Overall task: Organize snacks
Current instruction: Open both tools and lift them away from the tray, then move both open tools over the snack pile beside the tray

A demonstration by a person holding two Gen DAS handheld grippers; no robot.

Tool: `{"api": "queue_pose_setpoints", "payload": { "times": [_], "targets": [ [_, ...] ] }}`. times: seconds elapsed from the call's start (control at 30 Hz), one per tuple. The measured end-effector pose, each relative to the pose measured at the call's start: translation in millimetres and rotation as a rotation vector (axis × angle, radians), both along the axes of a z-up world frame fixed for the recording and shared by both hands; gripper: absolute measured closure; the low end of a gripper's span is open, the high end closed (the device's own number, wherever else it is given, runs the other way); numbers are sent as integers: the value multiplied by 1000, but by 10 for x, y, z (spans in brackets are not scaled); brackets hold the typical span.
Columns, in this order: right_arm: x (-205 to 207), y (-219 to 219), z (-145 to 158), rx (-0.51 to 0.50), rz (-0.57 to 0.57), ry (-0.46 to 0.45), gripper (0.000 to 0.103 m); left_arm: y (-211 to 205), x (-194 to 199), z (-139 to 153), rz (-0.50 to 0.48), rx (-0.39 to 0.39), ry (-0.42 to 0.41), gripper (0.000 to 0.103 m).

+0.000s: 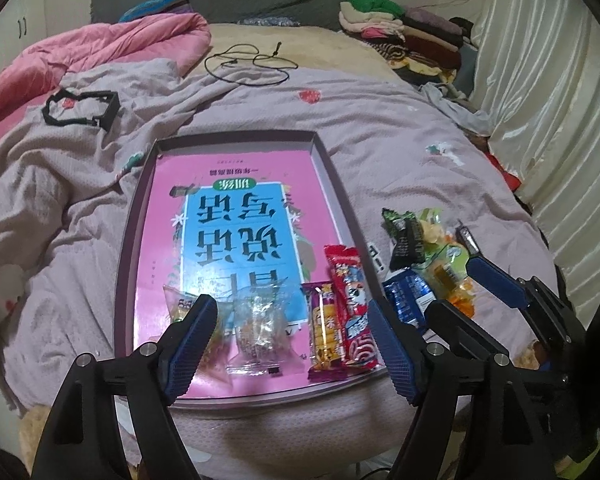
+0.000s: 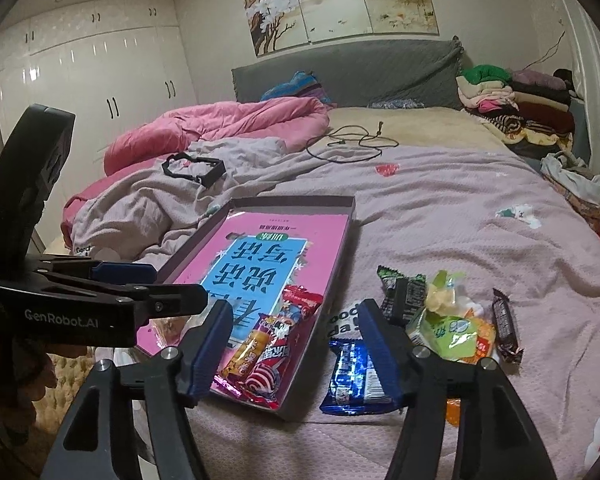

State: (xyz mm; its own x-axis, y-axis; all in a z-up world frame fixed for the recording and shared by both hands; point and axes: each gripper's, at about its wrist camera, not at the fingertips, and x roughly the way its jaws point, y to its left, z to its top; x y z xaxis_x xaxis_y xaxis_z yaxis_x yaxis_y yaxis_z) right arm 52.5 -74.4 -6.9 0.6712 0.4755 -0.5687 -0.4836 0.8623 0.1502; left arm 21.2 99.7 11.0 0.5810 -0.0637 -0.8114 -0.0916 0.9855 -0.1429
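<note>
The left wrist view looks steeply down, close over the shallow box (image 1: 236, 138), headboard at twelve o'clock. The right wrist view looks flatter from its right; both share the box (image 2: 292, 201) and the bed (image 2: 460, 208)

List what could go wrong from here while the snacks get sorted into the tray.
1. The tray lies on a soft, wrinkled bedspread; pressing near its edge might tip it and slide the snacks.
2. The loose pile overlaps, so a grab could take two packets at once.
3. The blue packet sits close to the tray wall; the right gripper may bump the tray.
</note>
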Motion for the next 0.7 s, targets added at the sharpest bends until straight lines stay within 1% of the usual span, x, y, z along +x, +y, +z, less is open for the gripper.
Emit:
{"api": "queue_pose_setpoints", "payload": {
  "times": [0.33, 0.7],
  "targets": [
    [17, -242, 131, 32, -59, -34, 35, -104, -24, 138, -15, 0, -30, 24],
    [86, -562, 195, 56, -136, -48, 35, -273, -12, 236, -47, 0, -48, 24]
  ]
}}
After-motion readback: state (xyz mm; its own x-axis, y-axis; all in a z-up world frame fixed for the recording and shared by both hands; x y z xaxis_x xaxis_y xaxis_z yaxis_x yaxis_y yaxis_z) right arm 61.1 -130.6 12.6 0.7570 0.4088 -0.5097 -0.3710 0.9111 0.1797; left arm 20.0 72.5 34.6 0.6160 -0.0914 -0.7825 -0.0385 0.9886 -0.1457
